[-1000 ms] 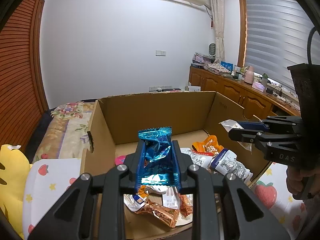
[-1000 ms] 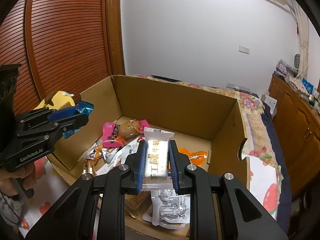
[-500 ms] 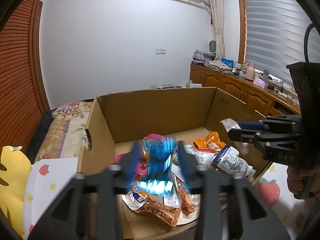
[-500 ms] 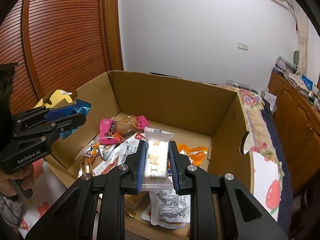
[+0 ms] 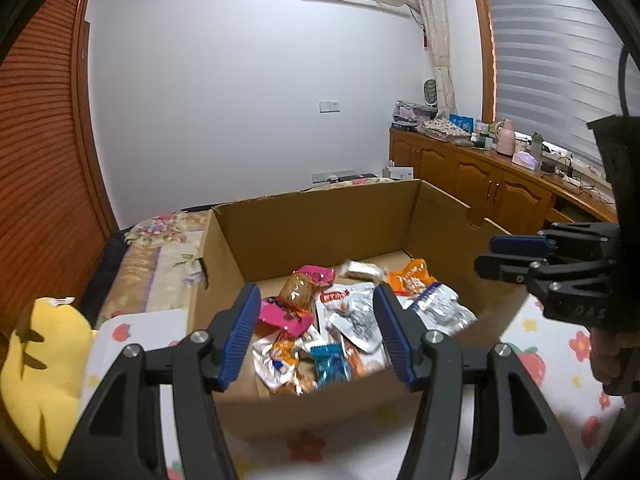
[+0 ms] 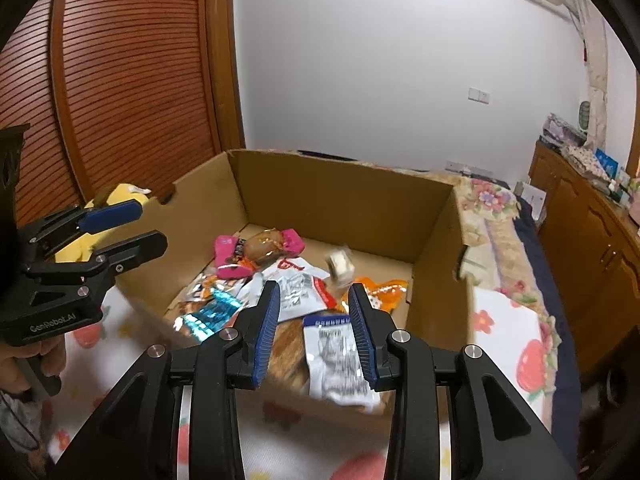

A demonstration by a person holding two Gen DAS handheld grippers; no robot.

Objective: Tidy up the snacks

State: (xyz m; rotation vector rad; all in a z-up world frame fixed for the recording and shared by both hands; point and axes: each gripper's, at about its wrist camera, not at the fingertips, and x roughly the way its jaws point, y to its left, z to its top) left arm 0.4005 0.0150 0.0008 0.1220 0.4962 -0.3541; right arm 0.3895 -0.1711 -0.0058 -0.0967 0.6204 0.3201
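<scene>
An open cardboard box (image 5: 320, 196) (image 6: 340, 164) on the bed holds a pile of snack packets. The blue foil packet (image 5: 330, 364) (image 6: 212, 314) lies on the pile near the front wall. A white wrapped bar (image 5: 362, 270) (image 6: 340, 264) shows blurred over the pile's far side, clear of any pads. My left gripper (image 5: 316, 300) (image 6: 120, 228) hangs at the box's front edge, jaws opening, nothing between them. My right gripper (image 6: 314, 296) (image 5: 516, 254) hovers above the front right part, jaws opening, with nothing between them either.
A yellow plush toy (image 5: 44, 344) (image 6: 116, 192) lies left of the box. The bedsheet (image 5: 560, 344) has a strawberry print. Wooden cabinets (image 5: 480, 184) with clutter on top line the right wall. A slatted wooden door (image 6: 132, 80) stands on the left.
Both grippers let go: the blue packet dropped from the left one onto the pile and the white bar left the right one. Both drew back and up from the box.
</scene>
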